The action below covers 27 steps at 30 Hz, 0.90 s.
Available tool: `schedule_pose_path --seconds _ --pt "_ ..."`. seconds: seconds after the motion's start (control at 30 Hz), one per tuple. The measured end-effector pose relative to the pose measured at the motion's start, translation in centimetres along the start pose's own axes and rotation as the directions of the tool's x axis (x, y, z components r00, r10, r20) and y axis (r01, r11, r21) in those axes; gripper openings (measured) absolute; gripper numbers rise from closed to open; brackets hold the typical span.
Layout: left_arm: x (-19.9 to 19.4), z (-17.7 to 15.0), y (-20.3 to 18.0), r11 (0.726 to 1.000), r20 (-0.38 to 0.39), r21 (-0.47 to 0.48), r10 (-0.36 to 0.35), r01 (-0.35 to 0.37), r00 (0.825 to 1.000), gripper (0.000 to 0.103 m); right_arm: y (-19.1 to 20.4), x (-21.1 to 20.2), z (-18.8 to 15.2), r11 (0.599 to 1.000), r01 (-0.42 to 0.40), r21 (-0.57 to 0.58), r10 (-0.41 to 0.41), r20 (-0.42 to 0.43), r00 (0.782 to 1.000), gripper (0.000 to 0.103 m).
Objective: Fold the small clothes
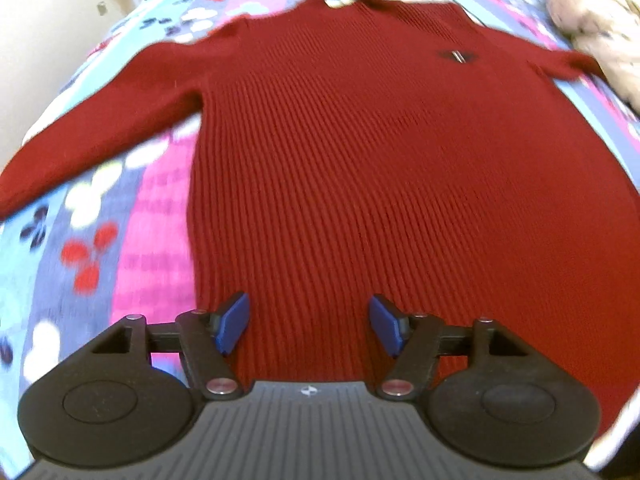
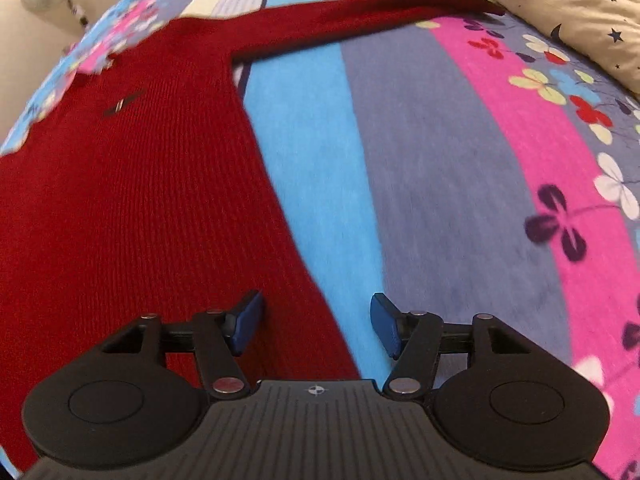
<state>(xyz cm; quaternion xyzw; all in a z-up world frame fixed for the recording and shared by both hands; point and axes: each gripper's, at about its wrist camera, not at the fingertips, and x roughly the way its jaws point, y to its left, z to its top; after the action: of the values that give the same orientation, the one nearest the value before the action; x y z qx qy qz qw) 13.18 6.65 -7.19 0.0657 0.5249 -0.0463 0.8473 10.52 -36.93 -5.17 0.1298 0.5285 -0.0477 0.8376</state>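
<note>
Black grippers (image 1: pixel 308 326), blue fingers (image 2: pixel 248 326), silver screws

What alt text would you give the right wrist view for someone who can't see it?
A red ribbed sweater lies flat on a striped floral bedspread, one sleeve stretched toward a star-print pillow. The open right gripper is poised over the sweater's side edge, holding nothing.

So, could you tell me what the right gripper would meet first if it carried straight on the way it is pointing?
Probably the side edge of the red sweater: the open right gripper straddles where it meets the striped bedspread. Depth is unclear.
</note>
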Motion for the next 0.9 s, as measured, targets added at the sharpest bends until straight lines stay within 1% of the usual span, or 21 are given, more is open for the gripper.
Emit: schedule_pose_path --seconds 0.07,0.13,0.2,0.23,0.3,0.37,0.4,0.47,0.57,0.67,0.73,0.83,0.87,0.9 --pt "-1.4 -2.4 -0.2 1.0 -0.004 0.017 -0.006 0.007 1.0 0.073 0.1 -0.6 -1.3 0.999 0.004 -0.043 -0.004 -0.006 1.0 0.062" --pt "-2.5 -4.3 0.1 1.0 -0.01 -0.002 -0.015 0.014 1.0 0.073 -0.1 -0.8 -2.4 0.996 0.007 -0.092 -0.009 -0.018 1.0 0.065" --pt "-3.7 -6.0 1.3 0.997 -0.009 -0.074 -0.022 0.022 1.0 0.073 -0.2 -1.2 -3.6 0.991 0.008 -0.13 -0.011 -0.022 1.0 0.069" --pt "-4.4 -6.7 2.2 0.992 -0.003 -0.123 -0.012 0.011 1.0 0.073 -0.4 -1.5 -4.1 0.99 0.007 -0.142 -0.01 -0.026 1.0 0.07" --pt "-5.2 -7.6 3.6 0.98 0.004 -0.197 0.018 -0.017 1.0 0.073 -1.1 -1.8 -4.8 0.989 0.004 -0.149 -0.009 -0.031 0.999 0.071" --pt "-5.4 -8.2 5.2 0.961 -0.012 -0.274 0.036 -0.038 0.999 0.073 -1.7 -2.0 -5.1 0.99 -0.004 -0.14 0.0 -0.026 1.0 0.071" --pt "-5.3 -8.2 5.8 0.953 -0.025 -0.302 0.027 -0.033 0.999 0.073 -2.0 -2.1 -5.2 0.991 -0.008 -0.133 0.004 -0.025 1.0 0.072" --pt "-4.6 -8.1 6.5 0.939 -0.055 -0.345 -0.017 -0.003 0.998 0.072 -2.1 -2.1 -5.3 0.992 -0.01 -0.125 0.007 -0.022 1.0 0.072" --pt "-3.5 -8.2 6.2 0.932 -0.094 -0.362 -0.064 0.026 0.994 0.07 -1.7 -2.0 -5.2 0.991 -0.001 -0.132 -0.001 -0.016 1.0 0.072" --pt "-3.0 -8.2 5.5 0.942 -0.091 -0.334 -0.046 0.013 0.995 0.062 -1.2 -1.8 -5.0 0.99 -0.015 -0.138 0.013 -0.015 1.0 0.071" --pt "-3.1 -8.1 5.1 0.946 -0.083 -0.324 -0.058 0.028 0.995 0.046 -0.9 -1.6 -4.9 0.99 -0.026 -0.139 0.024 -0.017 1.0 0.071" --pt "-3.4 -8.2 4.8 0.947 -0.071 -0.318 -0.072 0.046 0.995 0.036 -0.9 -1.4 -4.8 0.991 -0.036 -0.133 0.034 -0.019 0.999 0.071" --pt "-3.4 -8.1 4.7 0.947 -0.069 -0.316 -0.073 0.048 0.995 0.035 -0.9 -1.4 -4.8 0.991 -0.041 -0.13 0.039 -0.017 0.999 0.069" --pt "-3.3 -8.2 4.7 0.947 -0.069 -0.317 -0.074 0.049 0.995 0.035 -0.9 -1.4 -4.7 0.99 -0.051 -0.131 0.05 -0.011 0.999 0.06"
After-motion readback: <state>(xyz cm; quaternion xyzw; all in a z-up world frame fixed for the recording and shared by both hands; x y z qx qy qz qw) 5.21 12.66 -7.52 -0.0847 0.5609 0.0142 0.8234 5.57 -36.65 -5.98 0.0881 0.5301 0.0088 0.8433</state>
